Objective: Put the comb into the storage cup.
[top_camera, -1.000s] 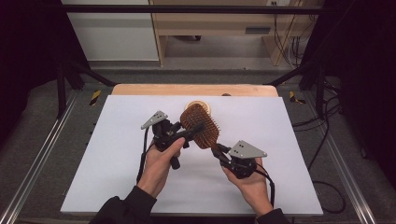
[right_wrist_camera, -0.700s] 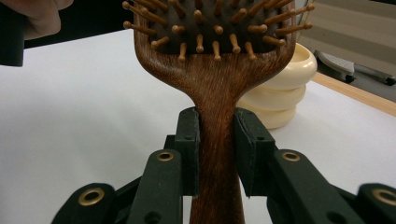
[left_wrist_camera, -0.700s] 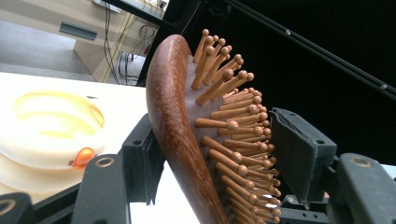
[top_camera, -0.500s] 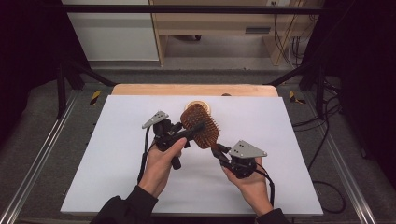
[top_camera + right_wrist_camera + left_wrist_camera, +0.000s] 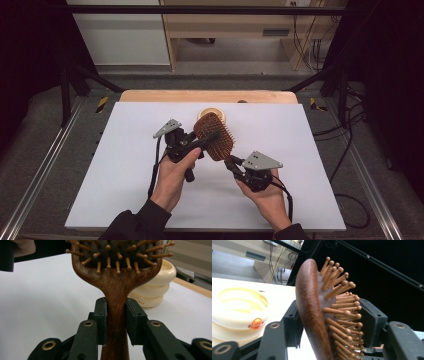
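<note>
The left gripper jaws have just been closing across the hairbrush head, held above table centre, 12 o'clock of the handle-clamping right gripper, enabling a two-point hold.

Both forearms wear dark, near-black sleeves that end at the wrist. The left gripper is matt black, with a grey three-cornered plate on top and a black cable trailing down beside the left hand. The right gripper is built alike, its own grey plate dotted with small holes, a black cable looping past the right hand. Up close, the black arms carry brass-coloured ringed screws, and the flat pads are dark and blocky.
</note>
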`<state>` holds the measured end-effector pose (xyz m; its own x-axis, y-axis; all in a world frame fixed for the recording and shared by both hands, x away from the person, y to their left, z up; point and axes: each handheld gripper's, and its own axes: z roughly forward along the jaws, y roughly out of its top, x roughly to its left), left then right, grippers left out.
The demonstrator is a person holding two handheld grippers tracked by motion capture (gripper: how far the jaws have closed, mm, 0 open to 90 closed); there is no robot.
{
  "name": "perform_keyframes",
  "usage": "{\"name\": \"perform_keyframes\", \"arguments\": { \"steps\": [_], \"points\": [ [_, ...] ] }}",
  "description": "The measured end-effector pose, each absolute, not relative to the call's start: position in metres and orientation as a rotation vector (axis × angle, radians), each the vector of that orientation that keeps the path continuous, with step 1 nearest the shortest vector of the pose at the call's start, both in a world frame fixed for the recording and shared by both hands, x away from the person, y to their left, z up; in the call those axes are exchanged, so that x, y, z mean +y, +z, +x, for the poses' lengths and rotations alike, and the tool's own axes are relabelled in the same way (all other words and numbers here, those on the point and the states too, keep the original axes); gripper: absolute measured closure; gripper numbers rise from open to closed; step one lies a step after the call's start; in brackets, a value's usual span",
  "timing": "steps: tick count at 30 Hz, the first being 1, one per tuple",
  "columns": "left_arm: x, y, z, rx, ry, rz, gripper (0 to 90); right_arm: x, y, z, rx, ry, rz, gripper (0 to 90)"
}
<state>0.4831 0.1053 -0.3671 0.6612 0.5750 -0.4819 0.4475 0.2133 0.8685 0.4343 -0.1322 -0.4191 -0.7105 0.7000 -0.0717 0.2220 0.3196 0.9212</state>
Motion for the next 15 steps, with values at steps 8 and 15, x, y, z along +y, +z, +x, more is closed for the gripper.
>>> {"name": "perform_keyframes", "arguments": {
  "steps": [8,15],
  "points": [
    [0.1029,-0.3627,0.4797,0.913,0.11,1.431,49.1,-0.1311,-0.4212,0.4352,2.136,1.377,0.823,72.8],
    [0.1004,-0.36,0.4775,0.896,0.11,1.44,51.0,-0.1305,-0.4223,0.4359,2.14,1.38,0.829,72.7]
  ]
}}
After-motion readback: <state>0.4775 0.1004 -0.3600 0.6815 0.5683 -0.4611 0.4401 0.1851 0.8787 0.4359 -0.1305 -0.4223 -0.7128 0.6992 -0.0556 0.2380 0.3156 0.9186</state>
